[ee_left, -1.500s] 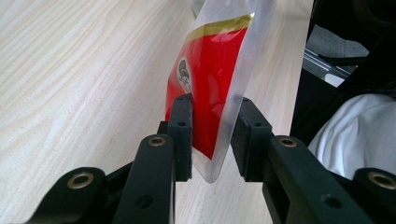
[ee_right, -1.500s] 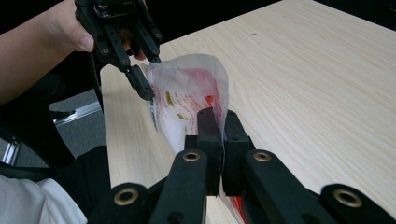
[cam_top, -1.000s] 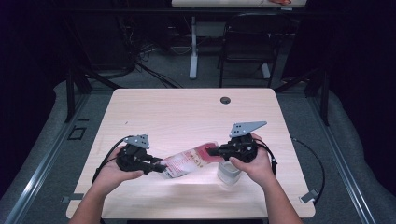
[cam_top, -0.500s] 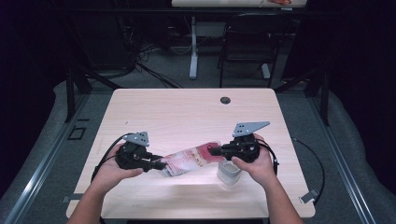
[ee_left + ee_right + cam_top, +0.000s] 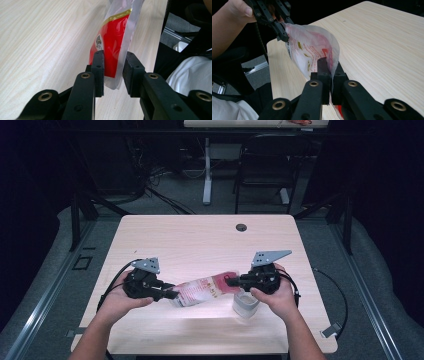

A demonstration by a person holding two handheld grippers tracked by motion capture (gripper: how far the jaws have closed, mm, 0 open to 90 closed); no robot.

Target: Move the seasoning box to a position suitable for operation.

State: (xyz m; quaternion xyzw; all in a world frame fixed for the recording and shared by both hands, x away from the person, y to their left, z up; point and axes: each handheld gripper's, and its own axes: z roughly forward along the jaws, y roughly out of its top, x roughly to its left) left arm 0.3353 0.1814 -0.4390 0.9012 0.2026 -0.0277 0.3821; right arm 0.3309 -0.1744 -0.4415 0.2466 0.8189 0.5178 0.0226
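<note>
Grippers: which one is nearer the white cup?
The right gripper, holding the pouch right by the cup; the left gripper holds the pouch's far end.

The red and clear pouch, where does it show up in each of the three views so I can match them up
High view: the pouch hangs low centre, stretched between the left gripper and right gripper.
Left gripper view: upper centre, its corner between that gripper's two black jaws.
Right gripper view: centre, bowed, pinched by the near jaws, with the left gripper holding its far end.
Shared landmark: the light wood table.
</note>
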